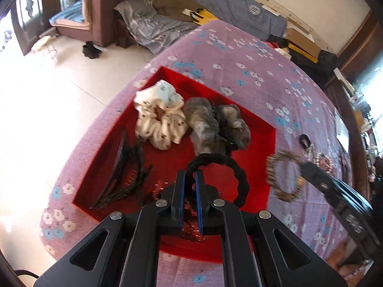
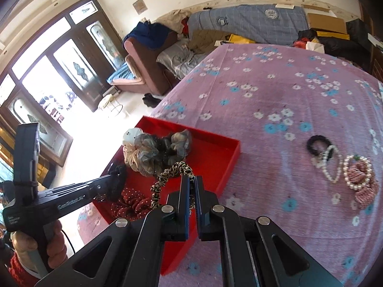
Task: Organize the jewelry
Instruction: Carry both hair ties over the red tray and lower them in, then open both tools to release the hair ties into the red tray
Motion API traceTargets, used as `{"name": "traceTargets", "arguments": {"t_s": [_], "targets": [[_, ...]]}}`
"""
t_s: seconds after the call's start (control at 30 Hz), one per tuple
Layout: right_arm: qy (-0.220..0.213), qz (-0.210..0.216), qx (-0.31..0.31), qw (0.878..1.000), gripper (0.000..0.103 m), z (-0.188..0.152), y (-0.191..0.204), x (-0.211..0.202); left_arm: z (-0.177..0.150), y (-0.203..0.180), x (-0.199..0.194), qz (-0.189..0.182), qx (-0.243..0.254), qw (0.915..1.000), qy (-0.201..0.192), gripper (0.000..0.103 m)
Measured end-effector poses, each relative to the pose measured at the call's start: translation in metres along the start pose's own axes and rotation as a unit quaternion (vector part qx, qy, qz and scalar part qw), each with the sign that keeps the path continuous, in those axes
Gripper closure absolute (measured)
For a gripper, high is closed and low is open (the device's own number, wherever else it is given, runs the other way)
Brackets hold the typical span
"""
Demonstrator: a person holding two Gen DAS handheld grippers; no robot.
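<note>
Left wrist view: our left gripper (image 1: 189,179) is clenched on a black braided hair tie (image 1: 229,165), low centre of frame, over the red tray (image 1: 268,148). Cream scrunchie (image 1: 159,117) and grey scrunchie (image 1: 210,124) lie in the tray's upper half, black hair clip (image 1: 126,174) at its left.

Right wrist view: our right gripper (image 2: 191,184) grasps a leopard-print hair tie (image 2: 167,177), centre frame, above the tray's near edge. Pearl bracelets (image 2: 354,169) lie on the purple floral cloth (image 2: 263,91), right of frame.
</note>
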State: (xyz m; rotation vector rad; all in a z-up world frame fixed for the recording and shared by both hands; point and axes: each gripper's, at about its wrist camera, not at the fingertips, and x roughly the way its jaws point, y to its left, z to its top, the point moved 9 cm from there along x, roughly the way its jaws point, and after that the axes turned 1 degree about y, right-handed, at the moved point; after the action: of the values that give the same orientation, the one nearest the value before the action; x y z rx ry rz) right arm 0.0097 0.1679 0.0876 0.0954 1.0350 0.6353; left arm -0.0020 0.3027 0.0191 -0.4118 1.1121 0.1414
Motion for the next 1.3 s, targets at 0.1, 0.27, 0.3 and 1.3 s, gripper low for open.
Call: {"name": "traceTargets", "arguments": {"t_s": [0.1, 0.27, 0.3, 1.3], "targets": [[0.009, -0.013, -0.001, 1.000, 0.097, 0.004, -0.005, 0.017, -0.003, -0.015, 0.005, -0.027, 0.010, 0.9996, 0.007, 0.096], [0.017, -0.040, 0.002, 0.999, 0.098, 0.018, -0.021, 0.039, -0.018, -0.040, 0.016, -0.047, 0.034, 0.9980, 0.027, 0.096], [0.017, -0.044, 0.001, 0.999, 0.098, 0.020, -0.023, 0.042, -0.022, -0.044, 0.019, -0.049, 0.038, 0.9975, 0.033, 0.096], [0.020, -0.102, -0.046, 0.993, 0.068, 0.034, -0.020, 0.072, -0.055, -0.053, 0.030, -0.008, 0.051, 0.9977, 0.044, 0.070]]}}
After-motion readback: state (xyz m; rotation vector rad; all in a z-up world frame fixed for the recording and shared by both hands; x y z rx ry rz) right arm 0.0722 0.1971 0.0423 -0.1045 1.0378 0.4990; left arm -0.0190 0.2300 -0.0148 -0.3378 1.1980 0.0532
